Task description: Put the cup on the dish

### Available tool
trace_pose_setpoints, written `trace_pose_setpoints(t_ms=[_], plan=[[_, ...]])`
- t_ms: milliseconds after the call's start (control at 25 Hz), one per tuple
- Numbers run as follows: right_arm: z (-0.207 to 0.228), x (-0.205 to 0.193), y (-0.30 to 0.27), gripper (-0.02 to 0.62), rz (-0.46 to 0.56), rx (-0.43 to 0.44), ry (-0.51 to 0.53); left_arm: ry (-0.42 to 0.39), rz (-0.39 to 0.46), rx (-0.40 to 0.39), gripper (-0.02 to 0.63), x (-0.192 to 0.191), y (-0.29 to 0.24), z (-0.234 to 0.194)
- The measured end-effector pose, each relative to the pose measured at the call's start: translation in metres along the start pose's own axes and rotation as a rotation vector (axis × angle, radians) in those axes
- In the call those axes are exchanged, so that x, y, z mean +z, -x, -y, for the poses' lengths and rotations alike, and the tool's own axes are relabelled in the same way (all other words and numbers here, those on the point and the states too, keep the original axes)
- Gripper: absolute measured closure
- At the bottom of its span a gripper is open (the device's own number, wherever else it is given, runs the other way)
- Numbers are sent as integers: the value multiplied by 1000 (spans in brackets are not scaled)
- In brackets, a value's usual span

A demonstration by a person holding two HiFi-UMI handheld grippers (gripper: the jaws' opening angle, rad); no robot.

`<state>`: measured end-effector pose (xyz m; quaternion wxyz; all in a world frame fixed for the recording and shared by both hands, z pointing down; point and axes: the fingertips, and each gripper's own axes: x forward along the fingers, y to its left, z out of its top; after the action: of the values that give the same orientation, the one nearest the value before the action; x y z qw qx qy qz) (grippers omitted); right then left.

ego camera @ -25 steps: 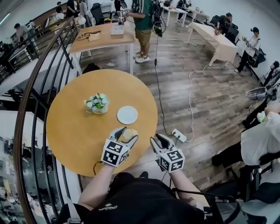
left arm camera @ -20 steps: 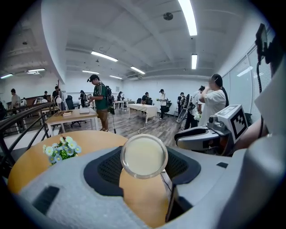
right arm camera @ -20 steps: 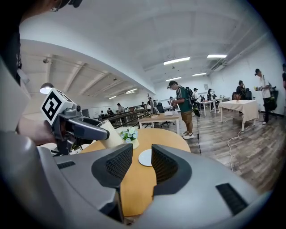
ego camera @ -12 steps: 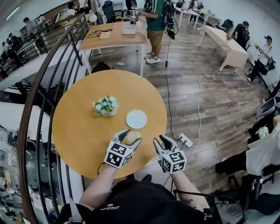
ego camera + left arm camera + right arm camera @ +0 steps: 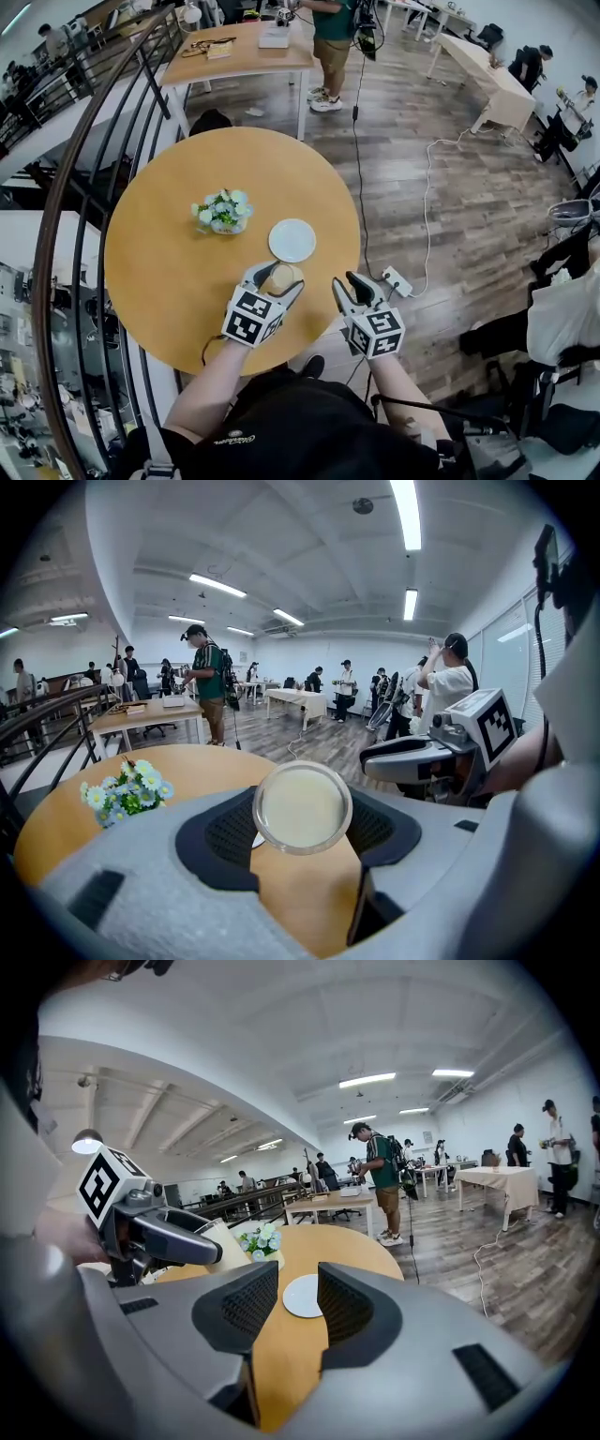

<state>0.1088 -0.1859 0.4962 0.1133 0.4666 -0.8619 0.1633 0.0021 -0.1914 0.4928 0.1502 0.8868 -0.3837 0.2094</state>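
A pale beige cup is held over the near part of the round wooden table, with my left gripper shut on it. In the left gripper view the cup shows as a round disc between the dark pads. The white dish lies flat and empty a short way beyond the cup, toward the table's right side. My right gripper hovers just off the table's near right edge, open and empty. Through its jaws I see the dish and the left gripper.
A small pot of white and blue flowers stands left of the dish. A curved black railing runs along the table's left. A power strip and cable lie on the wooden floor to the right. People stand at tables far behind.
The head camera has shifted a little, so the table sits differently in view. Both grippers keep about the same places, and the cup stays in the left gripper.
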Motion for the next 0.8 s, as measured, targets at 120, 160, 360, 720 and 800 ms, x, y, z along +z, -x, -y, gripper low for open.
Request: trace_pose_setpoints(t_ms=[120, 160, 360, 720, 800], plan=[[1, -12, -5, 480, -23, 3, -9, -2, -14, -6, 334, -7, -8, 0], [1, -17, -6, 480, -33, 6, -15, -1, -23, -6, 334, -11, -11, 0], [-3, -42, -14, 480, -92, 28, -56, 18, -81, -4, 334, -30, -21, -3], [-2, -102, -51, 479, -197, 49, -114, 64, -172, 2, 334, -84, -48, -31], [-5, -110, -53, 480, -220, 55, -124, 85, -197, -1, 334, -95, -48, -32]])
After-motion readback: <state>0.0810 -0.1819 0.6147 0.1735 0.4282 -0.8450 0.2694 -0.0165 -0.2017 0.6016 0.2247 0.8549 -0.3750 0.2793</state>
